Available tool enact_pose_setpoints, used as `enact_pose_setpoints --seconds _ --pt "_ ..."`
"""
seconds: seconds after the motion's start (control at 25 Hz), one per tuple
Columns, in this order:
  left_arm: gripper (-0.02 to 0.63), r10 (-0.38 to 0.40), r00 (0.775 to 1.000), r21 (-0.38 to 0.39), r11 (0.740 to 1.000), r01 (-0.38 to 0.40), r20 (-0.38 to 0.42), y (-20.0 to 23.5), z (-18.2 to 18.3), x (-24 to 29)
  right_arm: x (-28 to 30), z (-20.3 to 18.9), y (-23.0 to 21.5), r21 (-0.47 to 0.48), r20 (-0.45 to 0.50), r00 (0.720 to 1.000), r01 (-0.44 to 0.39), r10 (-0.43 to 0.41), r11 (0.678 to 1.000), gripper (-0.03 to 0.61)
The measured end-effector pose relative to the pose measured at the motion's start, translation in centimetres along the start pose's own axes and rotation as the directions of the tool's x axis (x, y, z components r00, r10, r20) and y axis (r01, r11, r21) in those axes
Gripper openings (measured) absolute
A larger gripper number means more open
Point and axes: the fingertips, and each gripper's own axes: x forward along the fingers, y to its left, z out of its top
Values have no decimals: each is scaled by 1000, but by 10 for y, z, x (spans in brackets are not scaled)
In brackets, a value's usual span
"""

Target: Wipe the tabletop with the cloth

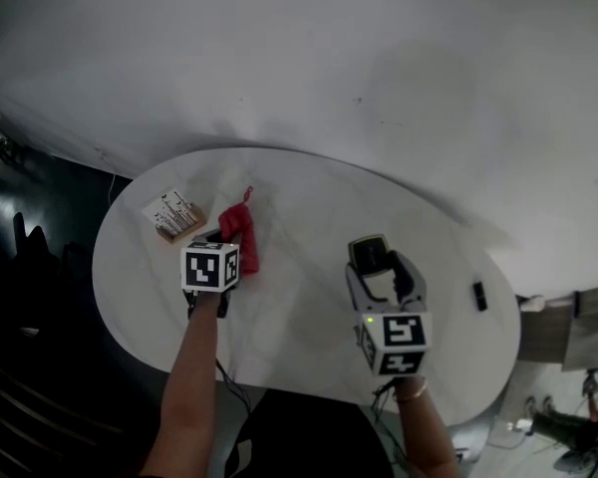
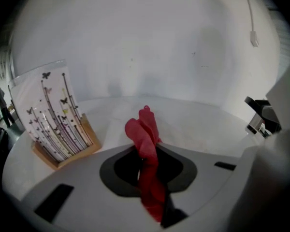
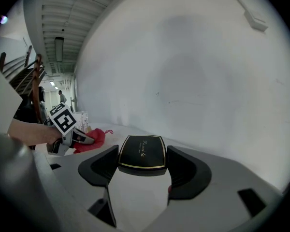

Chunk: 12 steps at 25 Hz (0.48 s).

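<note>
A red cloth [image 1: 241, 232] hangs bunched from my left gripper [image 1: 225, 252], which is shut on it above the left part of the white oval tabletop [image 1: 309, 207]. In the left gripper view the red cloth [image 2: 147, 163] runs up between the jaws, and the left gripper [image 2: 146, 170] pinches it. My right gripper [image 1: 377, 267] hovers over the table's right half, shut on a black box with a gold rim [image 1: 370, 252]. The right gripper view shows the black box [image 3: 141, 152] clamped in the right gripper [image 3: 142, 170], with the red cloth [image 3: 92, 140] far to the left.
A wooden stand holding a printed card [image 1: 173, 216] sits near the table's left rim, close beside the cloth; the card stand [image 2: 53, 117] is left of the jaws. A small dark object [image 1: 478, 295] lies near the right edge. A white wall [image 1: 379, 58] rises behind the table.
</note>
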Motion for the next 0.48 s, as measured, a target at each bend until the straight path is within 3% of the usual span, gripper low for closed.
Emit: enact_pose_setpoints --seconds 0.2,0.48 --pt "61 22 996 -38 999 -19 90 12 10 -26 6 7 11 -6 11 1000 -27 27 1000 302" --pt "61 -27 964 -9 999 31 265 -23 43 -63 16 14 16 -26 28 999 -29 30 999 302"
